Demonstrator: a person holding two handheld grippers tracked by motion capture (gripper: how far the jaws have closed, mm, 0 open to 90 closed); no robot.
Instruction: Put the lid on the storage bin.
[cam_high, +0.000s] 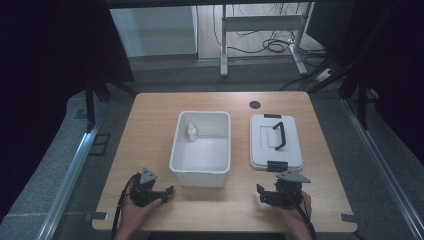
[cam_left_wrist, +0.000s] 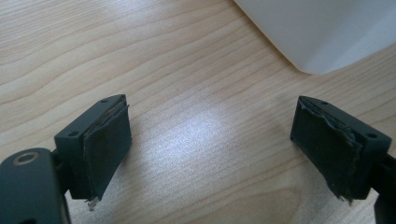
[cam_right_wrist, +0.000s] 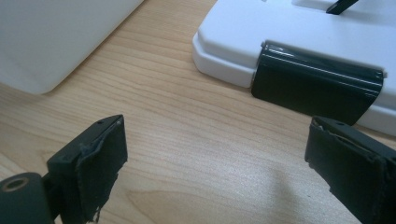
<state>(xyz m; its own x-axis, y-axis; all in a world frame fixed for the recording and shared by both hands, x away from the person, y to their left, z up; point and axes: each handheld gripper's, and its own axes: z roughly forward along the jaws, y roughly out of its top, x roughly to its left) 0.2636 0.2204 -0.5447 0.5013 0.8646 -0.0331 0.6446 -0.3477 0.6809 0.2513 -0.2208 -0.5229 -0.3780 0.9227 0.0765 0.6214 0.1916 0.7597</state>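
My left gripper (cam_high: 168, 190) rests low on the wooden table (cam_high: 150, 120) at its near left, held in my left hand (cam_high: 134, 209), its jaws spread wide apart with nothing between them but bare wood. In the left gripper view the rounded corner of the white bin (cam_left_wrist: 322, 32) sits just beyond my right-hand jaw, not touching it.

The white bin (cam_high: 201, 165) stands open in the middle of the table, and a small white bottle (cam_high: 192, 132) stands upright in its far left corner.

To its right the white lid (cam_high: 292, 150) lies flat, apart from the bin, with a black handle (cam_high: 279, 135) on top and a black latch (cam_right_wrist: 317, 84) on its near edge.

My right gripper (cam_high: 260, 194) sits just before that latch, jaws likewise wide apart and empty.
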